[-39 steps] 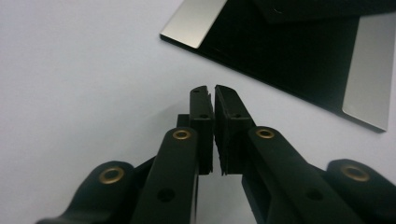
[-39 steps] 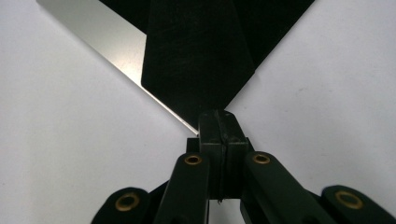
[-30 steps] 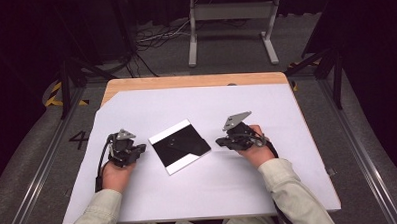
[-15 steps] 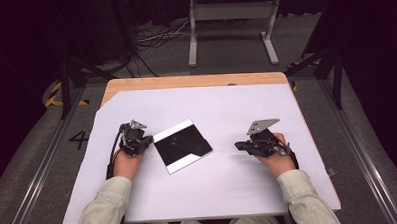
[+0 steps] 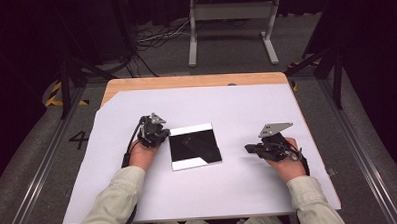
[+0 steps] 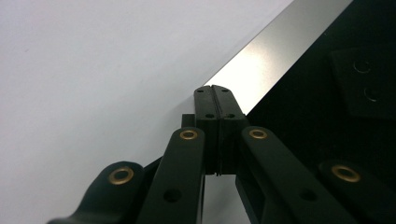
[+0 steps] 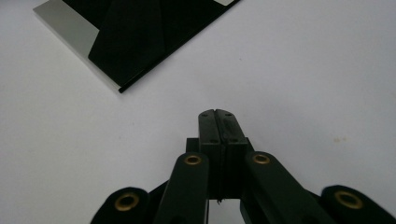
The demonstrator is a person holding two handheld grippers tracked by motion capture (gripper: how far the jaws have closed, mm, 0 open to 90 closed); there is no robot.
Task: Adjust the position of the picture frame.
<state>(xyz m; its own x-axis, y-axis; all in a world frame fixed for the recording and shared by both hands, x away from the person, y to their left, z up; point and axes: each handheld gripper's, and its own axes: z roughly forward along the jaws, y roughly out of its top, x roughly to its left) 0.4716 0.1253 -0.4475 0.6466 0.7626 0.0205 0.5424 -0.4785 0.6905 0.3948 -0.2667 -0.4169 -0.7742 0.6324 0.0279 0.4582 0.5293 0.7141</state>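
Black jaws of the left gripper (image 6: 215,91) were pressed fully together, with nothing between them. In the left gripper view their closed tips stood at the middle of the frame, right at the silver border of the square panel (image 6: 322,93), which filled the right side of that frame. Whether the tips really touched this border, I could not tell. In the high view the left gripper (image 5: 157,135) was at the left of centre, just beside the left edge of the square panel (image 5: 194,146).

The right gripper (image 7: 216,116) was closed in the same way and held nothing. In the right gripper view its tips stood in the lower middle of the frame over the bare white sheet (image 7: 303,70), and the panel (image 7: 135,32) lay apart from them in the upper left of the frame. In the high view the right gripper (image 5: 249,149) was at the right of centre, near the right edge of the panel but not in contact with it.

The panel was dark and glossy, with a silver strip along two opposite sides. It lay flat in the middle of the white sheet (image 5: 246,110), between the two grippers. The sheet covered nearly the whole wooden table (image 5: 185,82), and only a strip of wood showed at the upper edge of it.
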